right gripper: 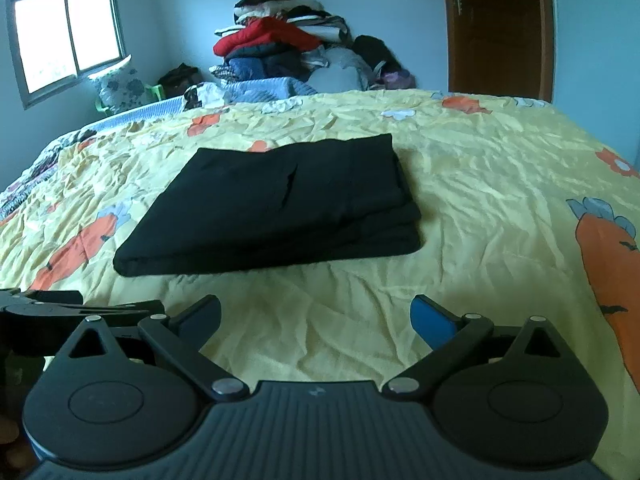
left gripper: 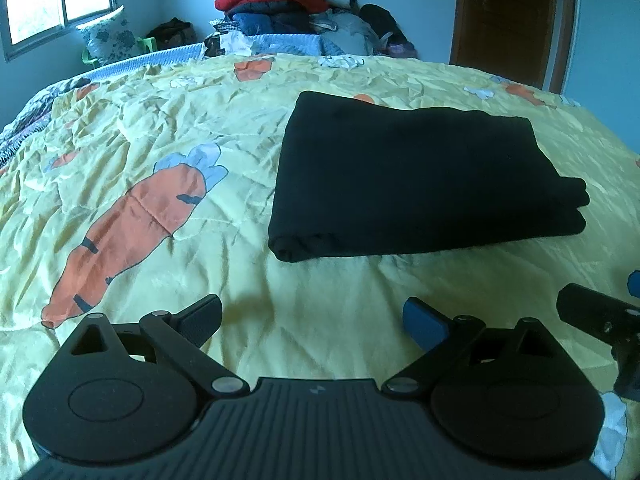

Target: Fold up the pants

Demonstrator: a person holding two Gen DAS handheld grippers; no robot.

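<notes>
With black pants (right gripper: 264, 204) folded square on bed (right gripper: 480, 184), both hand-held grippers (left gripper: 312, 320) (right gripper: 316, 316) wide, empty. Snagging near edge on retreat: layers slip apart.

No readable text anywhere (none legible).

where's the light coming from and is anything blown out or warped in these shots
Both views: daylight enters by the window at upper left, its panes blown out white. Left wrist view: the black pants lose nearly all fold detail. Right wrist view: fisheye bows the door and curves the bedspread's far edge.
</notes>
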